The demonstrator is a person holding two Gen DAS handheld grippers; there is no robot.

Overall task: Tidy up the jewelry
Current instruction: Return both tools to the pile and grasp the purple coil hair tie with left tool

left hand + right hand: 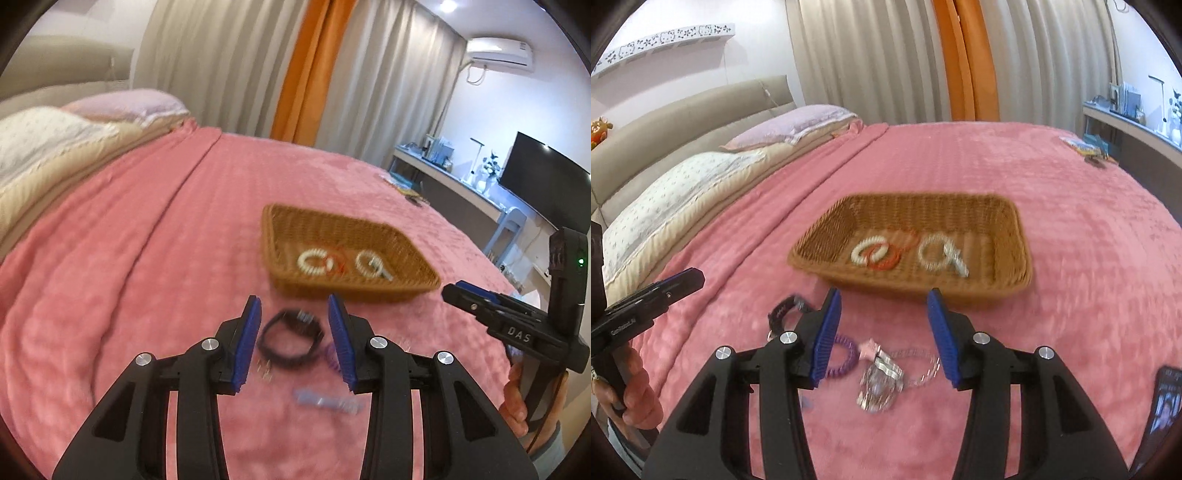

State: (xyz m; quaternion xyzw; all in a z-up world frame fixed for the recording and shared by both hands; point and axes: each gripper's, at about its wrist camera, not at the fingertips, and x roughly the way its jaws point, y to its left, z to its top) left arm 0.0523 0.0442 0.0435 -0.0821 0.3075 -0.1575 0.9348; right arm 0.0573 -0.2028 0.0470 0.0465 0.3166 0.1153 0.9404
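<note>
A pink blanket (pixel 1052 229) covers the bed, and pillows (pixel 683 184) lie at its head. On the blanket rests a shallow wicker basket (pixel 1012 236) holding two white bracelets (pixel 870 251) (pixel 936 253) and an orange-red one (pixel 890 260). In front of the basket, loose on the blanket, lie a black bracelet (pixel 290 343), a purple coil bracelet (pixel 846 356) and a silvery, sparkly piece (pixel 881 384) with a thin chain. The left claw (pixel 295 339) hangs spread wide, its blue pads either side of the black bracelet, gripping nothing. The right claw (pixel 882 332) is likewise spread apart above the silvery piece and empty.
</note>
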